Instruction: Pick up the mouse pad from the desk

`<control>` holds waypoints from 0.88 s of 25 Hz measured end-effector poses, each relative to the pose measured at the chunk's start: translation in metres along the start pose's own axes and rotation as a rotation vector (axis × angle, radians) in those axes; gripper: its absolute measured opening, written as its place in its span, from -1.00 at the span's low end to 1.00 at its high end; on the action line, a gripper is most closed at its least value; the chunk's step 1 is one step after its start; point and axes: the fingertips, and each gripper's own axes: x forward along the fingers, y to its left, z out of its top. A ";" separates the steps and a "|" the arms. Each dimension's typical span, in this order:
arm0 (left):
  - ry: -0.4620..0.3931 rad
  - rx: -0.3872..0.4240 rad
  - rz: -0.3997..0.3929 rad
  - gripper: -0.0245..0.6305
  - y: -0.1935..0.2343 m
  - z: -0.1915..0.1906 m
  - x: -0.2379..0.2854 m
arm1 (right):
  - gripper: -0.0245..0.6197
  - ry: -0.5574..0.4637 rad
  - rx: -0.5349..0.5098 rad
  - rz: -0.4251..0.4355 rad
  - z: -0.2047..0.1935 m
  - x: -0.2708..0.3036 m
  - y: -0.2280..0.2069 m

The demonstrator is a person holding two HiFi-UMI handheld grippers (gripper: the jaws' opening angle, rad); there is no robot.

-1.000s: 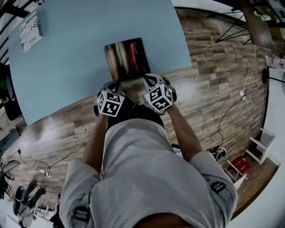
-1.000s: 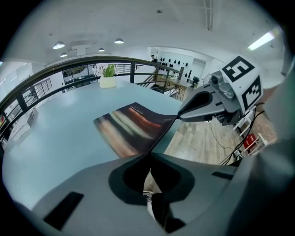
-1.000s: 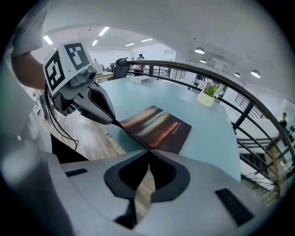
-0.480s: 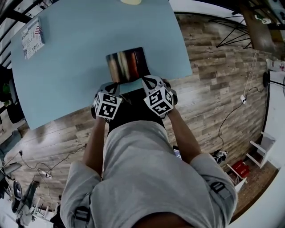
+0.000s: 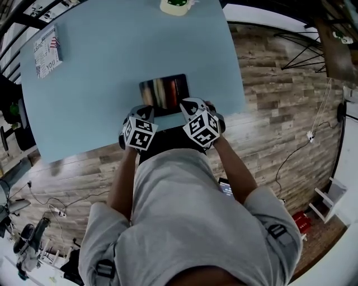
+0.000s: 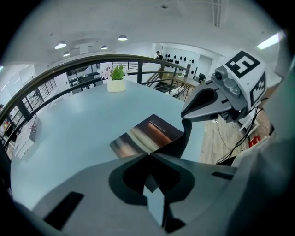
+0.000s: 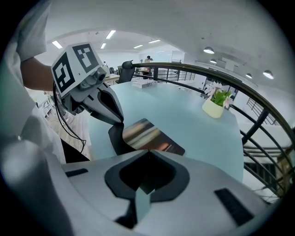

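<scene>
The mouse pad (image 5: 163, 92), dark with coloured streaks, lies on the light blue desk (image 5: 100, 84) near its front edge. Its near edge is raised and its far part lies low over the desk. My left gripper (image 5: 147, 109) is shut on the pad's near left corner, and the black underside (image 7: 115, 138) curls up there. My right gripper (image 5: 186, 104) grips the near right corner, its jaws closing tighter on the curled edge (image 6: 185, 138). In the left gripper view my own jaws (image 6: 148, 154) meet on the pad (image 6: 147, 135). In the right gripper view the jaws (image 7: 147, 152) do the same.
A white pot with a green plant (image 5: 176, 5) stands at the desk's far edge. A printed box (image 5: 47, 49) lies at the far left. A dark railing (image 7: 221, 78) curves behind the desk. Wooden floor with cables (image 5: 291, 139) lies to the right.
Both grippers have moved together with the pad's near edge. The pad now looks shorter and more tilted. The view has slid, so the plant pot shows at the top.
</scene>
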 end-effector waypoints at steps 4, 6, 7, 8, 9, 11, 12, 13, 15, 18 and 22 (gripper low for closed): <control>0.014 -0.012 -0.008 -0.85 0.006 0.009 0.009 | -0.91 -0.010 0.005 0.034 0.006 0.012 -0.009; 0.025 -0.013 -0.015 -0.85 0.011 0.013 0.014 | -0.91 -0.013 -0.004 0.062 0.012 0.020 -0.011; 0.032 -0.013 -0.016 -0.85 0.013 0.014 0.017 | -0.91 -0.013 -0.012 0.073 0.015 0.025 -0.012; 0.037 -0.015 -0.016 -0.85 0.016 0.014 0.019 | -0.91 -0.015 -0.017 0.082 0.017 0.028 -0.014; 0.039 -0.021 -0.015 -0.85 0.018 0.015 0.020 | -0.91 -0.021 -0.019 0.092 0.020 0.030 -0.016; 0.036 -0.035 -0.011 -0.85 0.023 0.017 0.020 | -0.91 -0.044 -0.012 0.119 0.027 0.030 -0.018; 0.034 -0.040 -0.009 -0.85 0.026 0.018 0.020 | -0.91 -0.056 -0.004 0.138 0.030 0.029 -0.019; 0.032 -0.044 -0.010 -0.85 0.027 0.018 0.019 | -0.91 -0.066 0.002 0.159 0.032 0.026 -0.019; 0.029 -0.046 -0.018 -0.85 0.028 0.018 0.019 | -0.76 -0.079 0.007 0.199 0.033 0.018 -0.019; 0.029 -0.033 -0.019 -0.85 0.029 0.017 0.018 | -0.53 -0.068 -0.019 0.245 0.028 0.002 -0.020; 0.020 -0.033 -0.016 -0.85 0.030 0.019 0.016 | -0.53 -0.020 -0.074 0.301 0.018 -0.007 -0.016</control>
